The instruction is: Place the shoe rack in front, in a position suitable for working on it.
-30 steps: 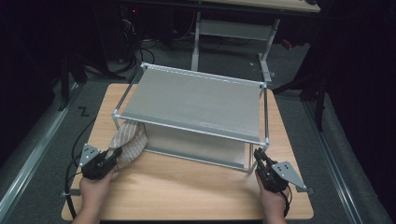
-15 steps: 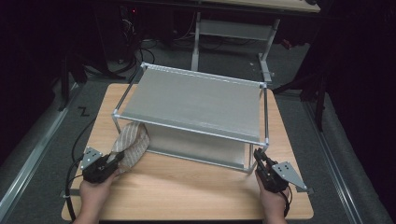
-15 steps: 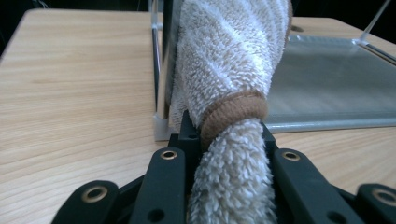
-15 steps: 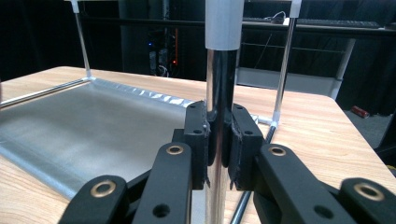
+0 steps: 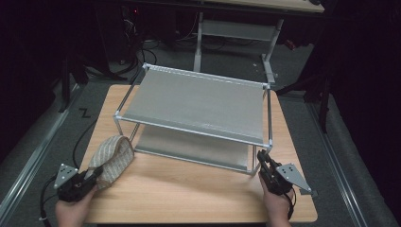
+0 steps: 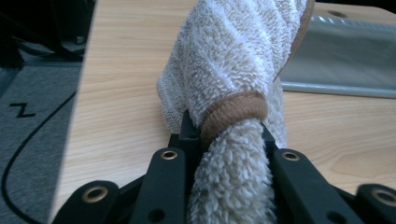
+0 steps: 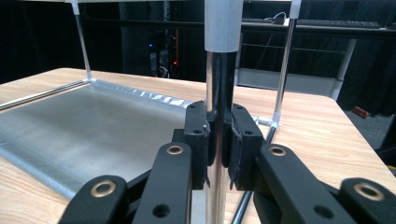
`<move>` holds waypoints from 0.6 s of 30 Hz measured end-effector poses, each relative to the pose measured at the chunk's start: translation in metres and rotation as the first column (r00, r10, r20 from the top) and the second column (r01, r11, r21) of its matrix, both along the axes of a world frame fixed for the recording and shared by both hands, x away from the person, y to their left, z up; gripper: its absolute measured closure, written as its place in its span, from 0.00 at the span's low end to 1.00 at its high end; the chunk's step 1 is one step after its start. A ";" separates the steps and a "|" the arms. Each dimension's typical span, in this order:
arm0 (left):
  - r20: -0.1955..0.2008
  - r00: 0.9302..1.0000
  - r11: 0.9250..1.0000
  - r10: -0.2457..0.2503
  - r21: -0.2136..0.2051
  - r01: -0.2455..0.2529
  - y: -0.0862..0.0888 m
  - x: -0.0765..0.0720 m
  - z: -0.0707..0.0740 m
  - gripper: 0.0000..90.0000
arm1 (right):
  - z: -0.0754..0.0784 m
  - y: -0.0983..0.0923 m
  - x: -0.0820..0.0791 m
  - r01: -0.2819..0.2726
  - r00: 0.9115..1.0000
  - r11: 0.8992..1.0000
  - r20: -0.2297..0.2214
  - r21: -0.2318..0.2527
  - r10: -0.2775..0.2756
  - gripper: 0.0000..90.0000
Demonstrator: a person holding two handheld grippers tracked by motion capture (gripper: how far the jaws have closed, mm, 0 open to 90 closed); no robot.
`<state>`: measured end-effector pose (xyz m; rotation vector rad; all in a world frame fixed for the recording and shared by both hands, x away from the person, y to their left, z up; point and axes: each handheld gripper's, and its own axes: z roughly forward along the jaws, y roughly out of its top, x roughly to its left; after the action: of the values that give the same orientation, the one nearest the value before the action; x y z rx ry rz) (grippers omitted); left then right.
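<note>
Beige towel (image 5: 111,160): on wooden surface (image 5: 189,189), just left of rack (image 5: 198,101), one end pinched in left gripper (image 5: 94,174).
Right gripper (image 7: 218,140): clamped on rack's front right post (image 7: 219,93).

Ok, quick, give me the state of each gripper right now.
Left gripper: closed on the beige towel.
Right gripper: closed on the shelf rack's front corner post.

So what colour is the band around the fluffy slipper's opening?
Brown, against the slipper's cream pile; clearest in the left gripper view.
</note>
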<state>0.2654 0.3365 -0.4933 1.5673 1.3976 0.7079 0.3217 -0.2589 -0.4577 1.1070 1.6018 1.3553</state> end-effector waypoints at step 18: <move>0.015 1.000 1.000 0.000 0.027 0.000 -0.022 0.050 0.015 0.82 | -0.001 0.000 0.000 -0.001 1.000 1.000 0.000 0.002 0.001 0.89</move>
<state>0.3149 0.3141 -0.4784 1.5800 1.3825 0.7393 0.3214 -0.2591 -0.4583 1.1071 1.6014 1.3578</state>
